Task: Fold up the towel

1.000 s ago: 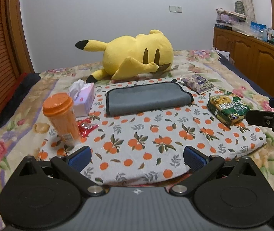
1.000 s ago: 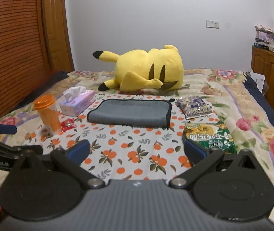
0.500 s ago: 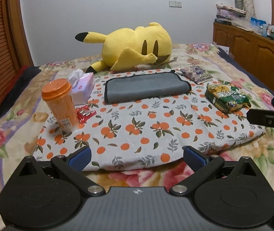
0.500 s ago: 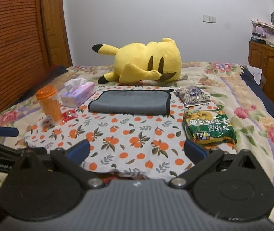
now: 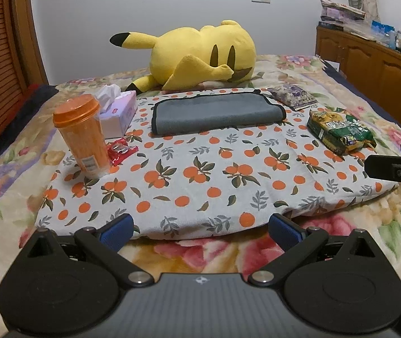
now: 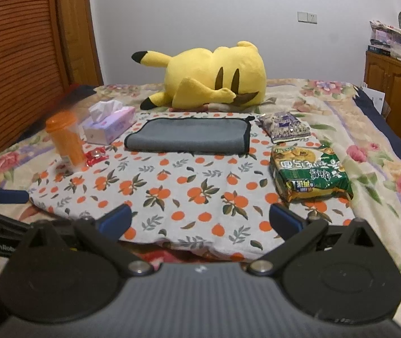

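Note:
A grey towel (image 5: pixel 214 111) with a dark border lies folded flat at the far side of an orange-print cloth (image 5: pixel 200 180) on the bed; it also shows in the right wrist view (image 6: pixel 189 138). My left gripper (image 5: pixel 200 229) is open and empty, held at the near edge of the cloth, well short of the towel. My right gripper (image 6: pixel 200 219) is open and empty, also at the cloth's near edge. The right gripper's side shows at the right of the left wrist view (image 5: pixel 397 166).
An orange-lidded cup (image 5: pixel 83 135), a tissue box (image 5: pixel 116 112) and a red wrapper (image 5: pixel 121 150) stand left of the towel. A green snack bag (image 5: pixel 340 131) and a purple packet (image 5: pixel 293 97) lie to its right. A yellow plush (image 5: pixel 200 56) lies behind. Wooden cabinets (image 5: pixel 383 67) stand at the right.
Both grippers have drawn back toward the near edge of the cloth, so the towel and the objects look farther away. Both stay open and empty.

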Tool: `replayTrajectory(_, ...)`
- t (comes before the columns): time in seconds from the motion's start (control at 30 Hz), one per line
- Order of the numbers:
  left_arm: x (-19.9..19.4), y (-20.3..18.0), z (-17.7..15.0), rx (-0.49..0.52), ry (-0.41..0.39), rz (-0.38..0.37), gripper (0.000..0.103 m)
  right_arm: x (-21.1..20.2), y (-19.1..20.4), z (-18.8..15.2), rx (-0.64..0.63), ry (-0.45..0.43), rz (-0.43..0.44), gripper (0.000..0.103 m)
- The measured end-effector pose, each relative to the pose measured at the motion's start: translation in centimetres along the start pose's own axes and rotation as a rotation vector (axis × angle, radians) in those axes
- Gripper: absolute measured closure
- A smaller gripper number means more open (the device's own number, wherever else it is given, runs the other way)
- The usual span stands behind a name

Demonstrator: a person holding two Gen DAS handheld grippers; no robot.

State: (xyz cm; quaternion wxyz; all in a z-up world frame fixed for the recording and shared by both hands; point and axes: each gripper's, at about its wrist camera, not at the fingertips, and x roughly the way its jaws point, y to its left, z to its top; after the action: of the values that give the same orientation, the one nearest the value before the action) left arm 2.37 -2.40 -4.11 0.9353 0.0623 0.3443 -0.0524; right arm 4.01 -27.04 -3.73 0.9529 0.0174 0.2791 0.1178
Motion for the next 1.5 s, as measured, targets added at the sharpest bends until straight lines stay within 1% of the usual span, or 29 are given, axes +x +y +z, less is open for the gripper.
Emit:
replayTrajectory(0.17,-0.6,-0.1,0.1,0.008,-0.036,0.001,0.0,-0.2,0.1,-0.1,-0.001,-0.01,-0.012,0.0)
replayTrajectory(0.3,-1.2,-0.2,0.1,0.018,-0.069,0.008,0.0,-0.7,-0.1,0.0,0.004,-0.039,-0.016,0.0)
replayTrajectory(0.47,-1.8,-0.1,0.2,0.011,-0.103,0.012,0.0,-1.3,-0.2,0.0,0.011,-0.084,-0.022,0.0)
replayTrajectory(0.87,-3.1,0.1,0.3,-0.002,-0.178,0.023,0.0,-1.9,-0.6,0.0,0.025,-0.131,-0.029,0.0)
replayTrajectory(1.07,-3.5,0.1,0.3,-0.001,-0.204,0.028,0.0,-2.2,-0.7,0.0,0.026,-0.15,-0.032,0.0)
replayTrajectory(1.5,-4.3,0.7,0.4,-0.036,-0.251,0.036,0.0,-2.9,-0.8,-0.1,0.024,-0.203,-0.045,0.0)
